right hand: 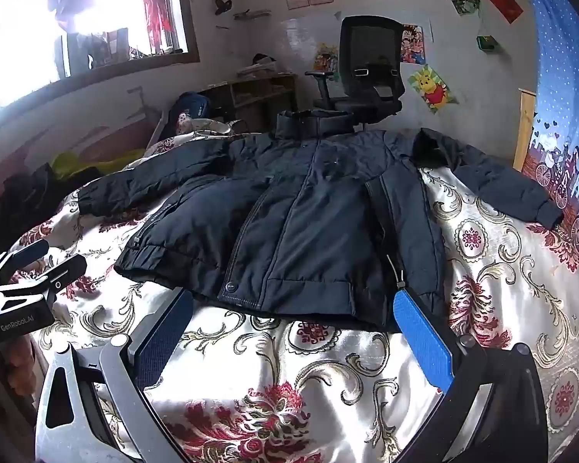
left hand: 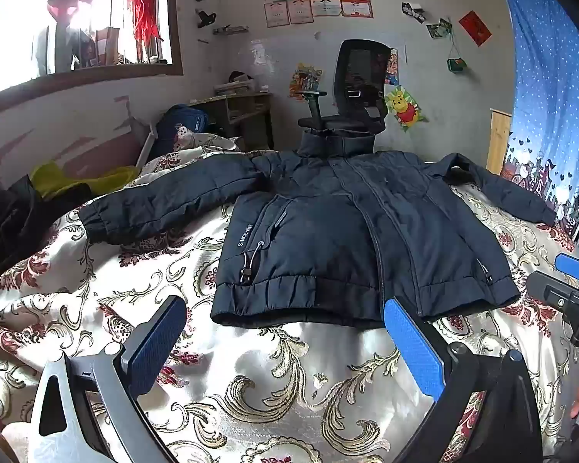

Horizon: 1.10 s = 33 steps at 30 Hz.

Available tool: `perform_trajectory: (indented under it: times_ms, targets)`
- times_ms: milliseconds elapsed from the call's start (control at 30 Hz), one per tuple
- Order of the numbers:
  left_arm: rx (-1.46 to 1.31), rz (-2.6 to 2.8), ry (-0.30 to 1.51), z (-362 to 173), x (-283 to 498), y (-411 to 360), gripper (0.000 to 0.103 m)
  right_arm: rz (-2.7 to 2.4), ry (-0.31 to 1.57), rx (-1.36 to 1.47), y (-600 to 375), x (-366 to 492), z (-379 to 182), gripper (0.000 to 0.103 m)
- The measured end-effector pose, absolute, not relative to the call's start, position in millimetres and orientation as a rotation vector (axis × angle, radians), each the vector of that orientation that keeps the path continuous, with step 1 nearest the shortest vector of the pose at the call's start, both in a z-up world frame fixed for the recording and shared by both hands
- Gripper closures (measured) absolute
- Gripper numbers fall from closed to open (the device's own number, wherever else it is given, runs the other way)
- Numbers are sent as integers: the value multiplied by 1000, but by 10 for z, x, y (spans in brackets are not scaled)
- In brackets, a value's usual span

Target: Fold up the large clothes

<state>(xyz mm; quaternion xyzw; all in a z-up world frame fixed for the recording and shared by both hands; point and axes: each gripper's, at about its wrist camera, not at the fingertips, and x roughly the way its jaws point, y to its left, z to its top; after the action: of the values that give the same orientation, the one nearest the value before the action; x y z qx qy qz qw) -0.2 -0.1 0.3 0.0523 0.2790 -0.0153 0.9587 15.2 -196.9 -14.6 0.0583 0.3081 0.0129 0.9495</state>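
Observation:
A dark navy padded jacket lies face up and spread flat on the bed, zip closed, collar toward the far wall, both sleeves stretched out sideways. My left gripper hovers open just short of the jacket's hem, left of its middle, with nothing between its blue pads. My right gripper is open too, just before the hem's right half, its right fingertip near a drawcord toggle. Each gripper appears at the edge of the other's view: right gripper, left gripper.
The bed carries a cream and red floral cover. Dark and yellow clothes are piled at the left. A black office chair and a small desk stand beyond the bed. A blue curtain hangs right.

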Motion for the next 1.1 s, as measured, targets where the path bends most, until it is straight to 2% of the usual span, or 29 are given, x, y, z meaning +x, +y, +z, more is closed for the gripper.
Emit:
perform_trajectory:
  times_ms: [1100]
  targets:
    - [110, -24, 561, 38, -10, 0, 0, 29, 631, 129, -1983, 150, -169, 1]
